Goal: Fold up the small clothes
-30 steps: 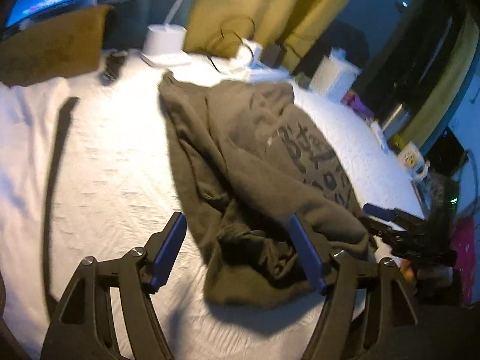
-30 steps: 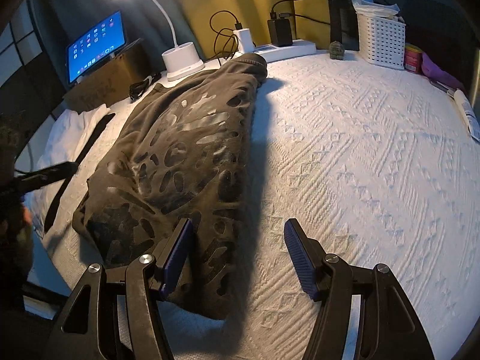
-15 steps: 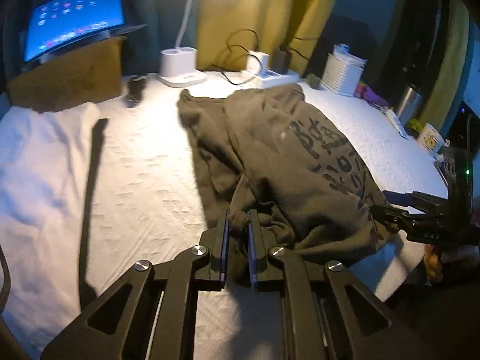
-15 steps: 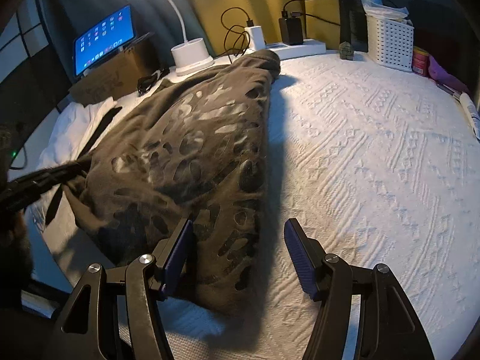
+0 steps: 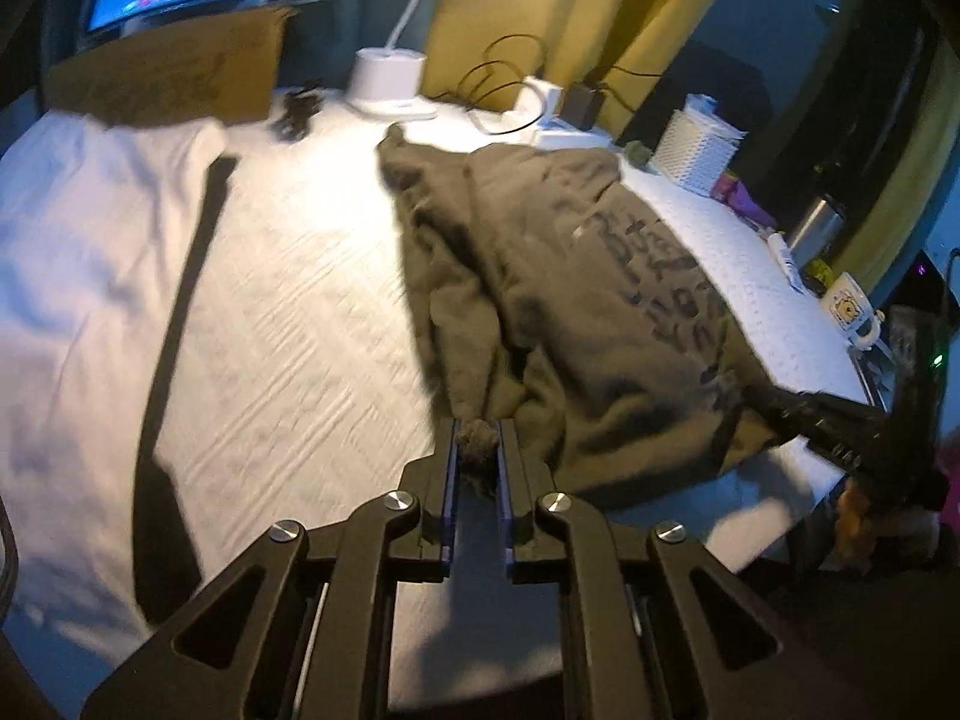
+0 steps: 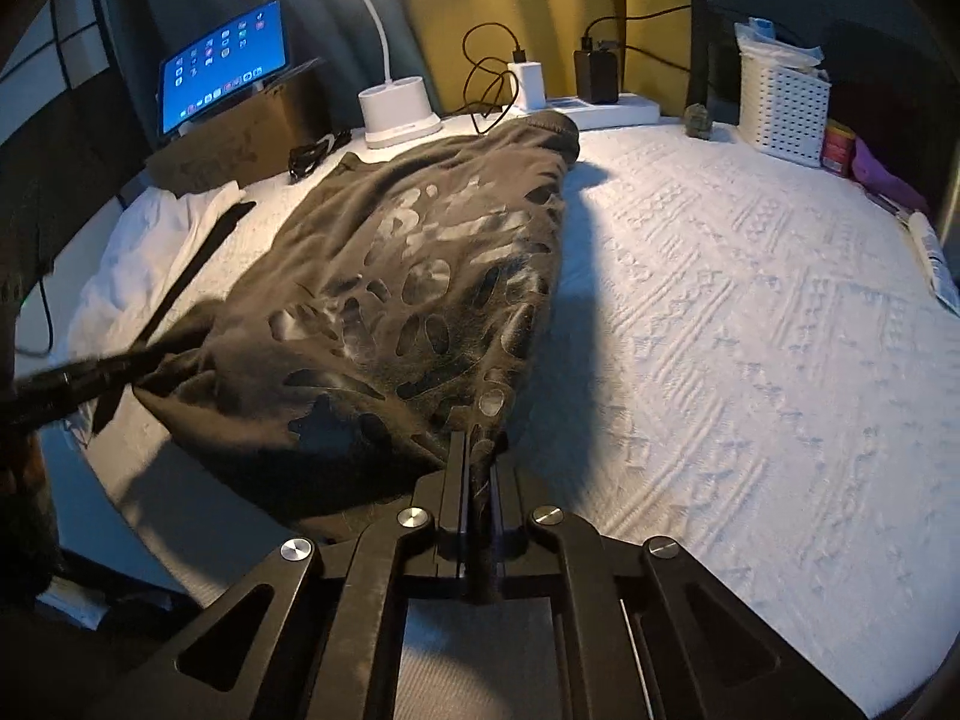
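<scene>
Two tools are clenched on the near hem of the dark olive printed sweatshirt (image 6: pixel 414 300), one at each corner. Our left tool (image 5: pixel 477 450) pinches a bunched wad of fabric at the corner nearest the white garment (image 5: pixel 90 252); our right tool (image 6: pixel 477 462) grips a thin fold at the opposite corner, on the side of the bare bedspread. We judge that holding both near corners lets us lift the hem evenly and carry it toward the collar, so the fold line falls straight across the body.

The sweatshirt lies lengthwise on the white textured bedspread (image 6: pixel 750 330), already narrowed, its sides seemingly turned in, with the glossy lettering facing up. Its near end hangs partly over the bed's edge, likely because we are pulling it taut toward ourselves.

Beyond the sweatshirt's collar stand the white lamp base (image 6: pixel 399 111) and the white power strip with chargers (image 6: pixel 594 102). To the left of the sweatshirt, past the white garment, a lit blue tablet (image 6: pixel 225 69) leans on a brown cardboard box (image 6: pixel 240 132). To its right, at the far edge, sits a white perforated basket (image 6: pixel 783 108).
</scene>
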